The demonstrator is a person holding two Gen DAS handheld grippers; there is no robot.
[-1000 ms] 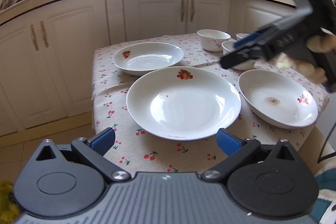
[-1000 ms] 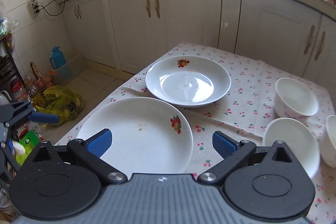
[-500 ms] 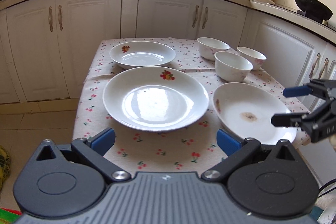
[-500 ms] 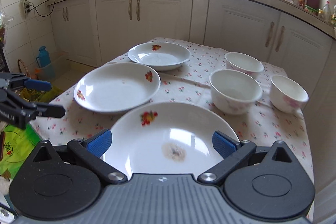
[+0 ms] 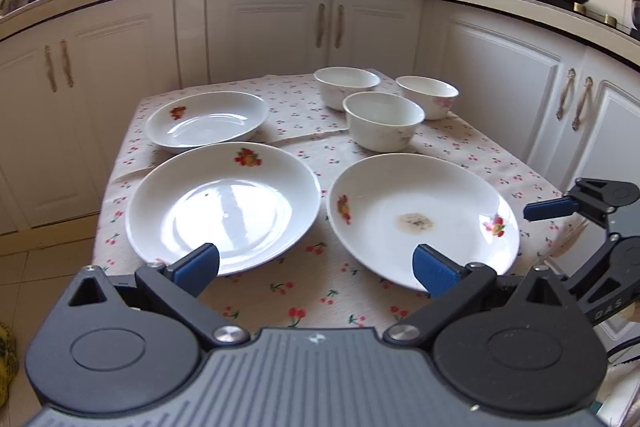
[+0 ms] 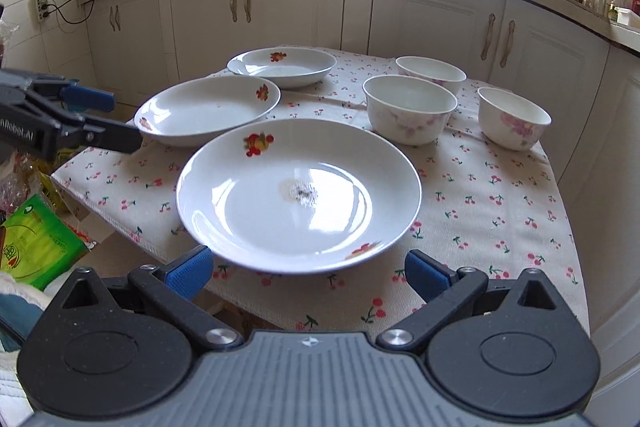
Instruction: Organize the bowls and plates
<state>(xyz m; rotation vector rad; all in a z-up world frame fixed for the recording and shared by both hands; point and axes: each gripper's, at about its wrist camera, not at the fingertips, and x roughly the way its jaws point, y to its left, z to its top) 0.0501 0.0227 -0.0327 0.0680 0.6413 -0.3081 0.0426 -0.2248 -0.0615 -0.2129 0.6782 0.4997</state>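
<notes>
While you are holding both tools short of the near table edge, your left gripper [image 5: 316,265] is sitting with its blue pads spread wide and nothing between them, and your right gripper [image 6: 306,273] is likewise gaping and gripping nothing.

From the left wrist camera, the large plate [image 5: 224,211] is lying at 11 o'clock just past the left pad, its near rim close to the tablecloth [image 5: 296,291] edge. The stained plate [image 5: 424,219] is lying at 1 o'clock, its rim just beside the large plate's rim with a narrow strip of cloth between them; its right rim is reaching almost to the cloth's right edge. The small plate [image 5: 206,123] is resting at 11 o'clock farther back, nearly touching the large plate. Three bowls are clustering at 12 to 1 o'clock: the near bowl [image 5: 384,127], the back bowl [image 5: 346,87] and the right bowl [image 5: 428,101], all close together.

From the right wrist camera, the stained plate's near rim is overhanging the cloth's front-left edge, directly at 12 o'clock between your pads. Open cloth is showing at 2 o'clock, right of that plate.
</notes>
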